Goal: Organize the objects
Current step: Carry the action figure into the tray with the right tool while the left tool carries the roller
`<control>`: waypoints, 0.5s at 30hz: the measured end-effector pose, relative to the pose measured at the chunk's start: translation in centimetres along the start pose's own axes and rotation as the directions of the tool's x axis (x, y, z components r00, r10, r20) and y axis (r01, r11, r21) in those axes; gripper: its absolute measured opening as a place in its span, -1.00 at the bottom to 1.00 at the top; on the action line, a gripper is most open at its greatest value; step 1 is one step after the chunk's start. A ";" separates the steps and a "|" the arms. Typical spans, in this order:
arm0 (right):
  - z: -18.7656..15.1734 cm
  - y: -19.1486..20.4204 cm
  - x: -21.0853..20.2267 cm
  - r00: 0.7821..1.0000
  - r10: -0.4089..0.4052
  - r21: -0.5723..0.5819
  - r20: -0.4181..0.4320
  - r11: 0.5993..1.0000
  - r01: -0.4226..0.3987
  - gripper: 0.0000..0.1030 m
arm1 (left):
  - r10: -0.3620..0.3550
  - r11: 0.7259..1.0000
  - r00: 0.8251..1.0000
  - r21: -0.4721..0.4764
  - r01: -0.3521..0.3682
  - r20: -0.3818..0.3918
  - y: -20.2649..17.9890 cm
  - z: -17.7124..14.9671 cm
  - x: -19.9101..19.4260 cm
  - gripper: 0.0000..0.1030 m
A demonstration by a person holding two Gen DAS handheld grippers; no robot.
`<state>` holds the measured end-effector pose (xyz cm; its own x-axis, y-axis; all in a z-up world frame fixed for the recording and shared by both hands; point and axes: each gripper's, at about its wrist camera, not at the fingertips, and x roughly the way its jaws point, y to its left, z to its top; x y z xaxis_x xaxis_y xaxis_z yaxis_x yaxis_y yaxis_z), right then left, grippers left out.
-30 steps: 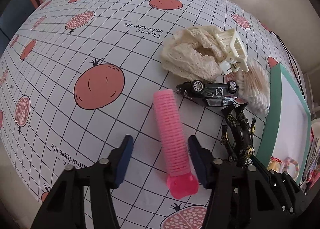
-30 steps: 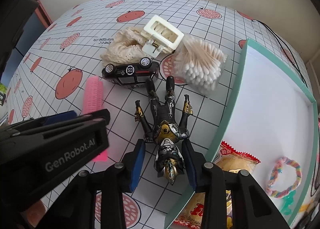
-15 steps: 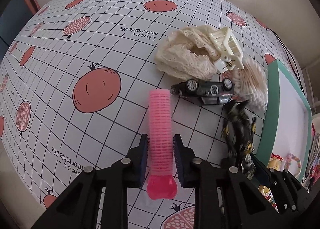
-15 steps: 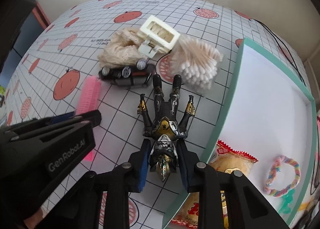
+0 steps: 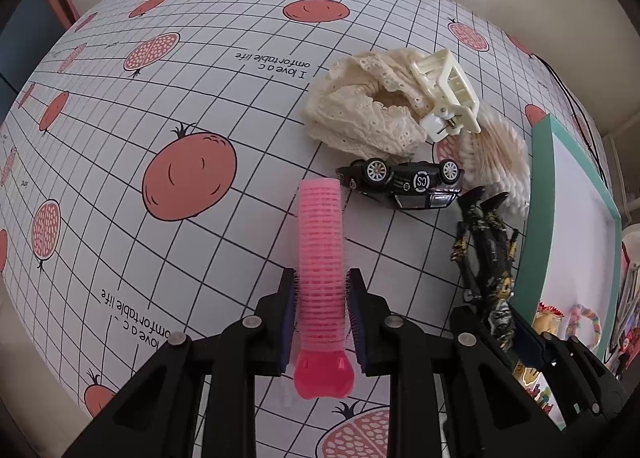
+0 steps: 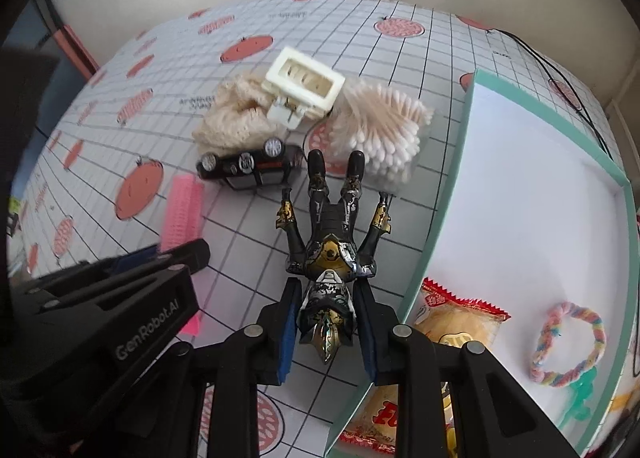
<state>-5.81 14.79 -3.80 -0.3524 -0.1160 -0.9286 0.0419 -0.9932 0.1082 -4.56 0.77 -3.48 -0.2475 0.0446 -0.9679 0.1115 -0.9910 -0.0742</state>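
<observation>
On view: 1 pink hair roller [image 5: 321, 258], 1 toy car [image 5: 402, 183], 1 action figure [image 6: 334, 254], 1 scrunchie [image 5: 362, 114], 1 hair claw [image 5: 448, 94].

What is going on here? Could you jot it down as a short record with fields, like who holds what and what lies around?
Surface: table under a grid cloth printed with pomegranates
Left gripper: shut on the pink hair roller
Right gripper: shut on the head of the black and gold action figure
Left on the cloth: toy car on its roof, lace scrunchie, cream hair claw, cotton swabs
Box: teal-rimmed box, holding a snack packet and a rainbow loop
</observation>
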 end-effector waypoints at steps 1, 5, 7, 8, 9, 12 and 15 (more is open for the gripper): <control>0.1 -0.1 -0.2 1.000 0.005 0.006 0.007 1.000 -0.005 -0.45 | 0.002 1.000 1.000 -0.002 -0.002 0.004 0.2 0.0 -0.2 -0.50; 0.4 -0.6 -1.4 0.999 0.032 0.030 0.043 0.999 -0.033 -0.45 | 0.022 1.000 0.998 -0.011 -0.021 0.051 0.8 0.9 -1.1 -0.50; 0.6 -0.7 -2.4 0.996 0.047 0.037 0.074 0.998 -0.050 -0.45 | 0.022 1.000 0.996 -0.017 -0.021 0.084 0.8 0.7 -2.2 -0.50; 0.7 -0.7 -2.8 0.995 0.051 0.039 0.087 0.998 -0.055 -0.45 | 0.021 1.000 0.994 -0.021 -0.019 0.103 1.1 0.7 -2.7 -0.50; 0.7 -0.7 -3.4 0.993 0.058 0.040 0.105 0.997 -0.063 -0.45 | 0.020 1.000 0.992 -0.024 -0.017 0.121 1.3 0.9 -2.9 -0.50; 1.0 -0.8 -5.0 0.986 0.070 0.048 0.155 0.996 -0.078 -0.45 | 0.022 0.999 0.985 -0.037 -0.016 0.173 -1.2 3.3 -1.6 -0.50; 1.2 -0.9 -6.0 0.979 0.059 0.051 0.196 0.996 -0.070 -0.45 | 0.013 0.999 0.976 -0.046 -0.003 0.216 -1.7 3.6 -2.6 -0.50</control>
<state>-4.90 16.34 2.09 -0.5255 -0.1726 -0.8331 0.0192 -0.9814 0.1912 -7.61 1.86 -0.01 -0.4484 0.0034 -0.8938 0.1562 -0.9843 -0.0821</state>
